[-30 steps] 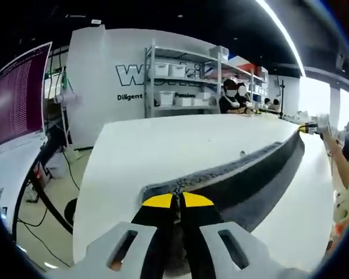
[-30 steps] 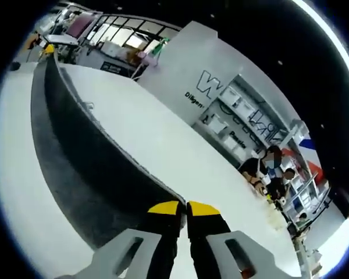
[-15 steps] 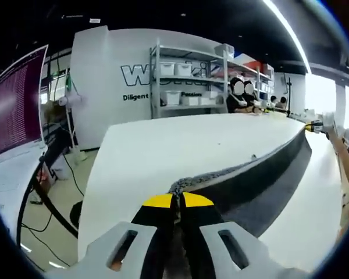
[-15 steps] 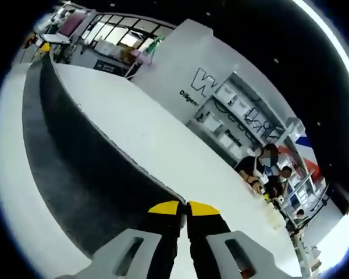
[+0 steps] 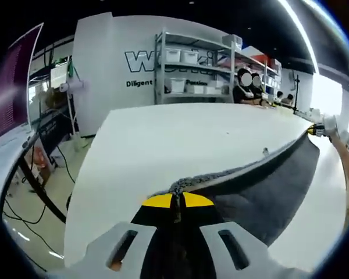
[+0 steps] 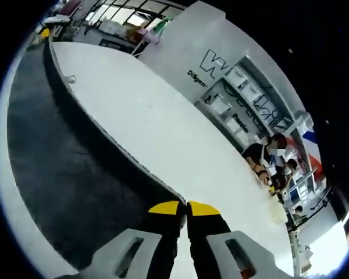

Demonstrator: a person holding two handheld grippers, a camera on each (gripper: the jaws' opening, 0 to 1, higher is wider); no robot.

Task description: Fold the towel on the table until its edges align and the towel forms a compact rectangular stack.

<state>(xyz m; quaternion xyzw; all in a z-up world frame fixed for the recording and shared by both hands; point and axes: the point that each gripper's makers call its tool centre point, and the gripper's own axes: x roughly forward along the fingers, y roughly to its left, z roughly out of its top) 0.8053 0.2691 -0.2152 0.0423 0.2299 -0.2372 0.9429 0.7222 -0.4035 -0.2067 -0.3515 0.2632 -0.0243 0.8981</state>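
— Where is the towel, and what are your grippers doing?

— The dark grey, soft terry-cloth towel (image 5: 267,186) is stretched across the white table (image 5: 163,145), one long edge lifted between my two tools. My left gripper (image 5: 175,200), yellow-tipped jaws pressed together, pinches one corner of that edge. My right gripper (image 6: 184,208) is likewise clamped on the towel (image 6: 64,174) at the opposite corner.

— How do you expect it to handle?

— Light and limp, I judge. It sags into a curve between the grips, so it will drape, not hold shape. The weave looks coarse enough not to slip. Corners are the right place to hold; a grip mid-edge would let the ends flop and spoil alignment.

— Do the views differ?

— The left gripper view shows the other gripper (image 5: 323,125) far off at the right, with a person's forearm, and a metal shelving rack (image 5: 192,70) beyond. The right gripper view shows more of the cloth's broad face lying on the tabletop (image 6: 174,145).
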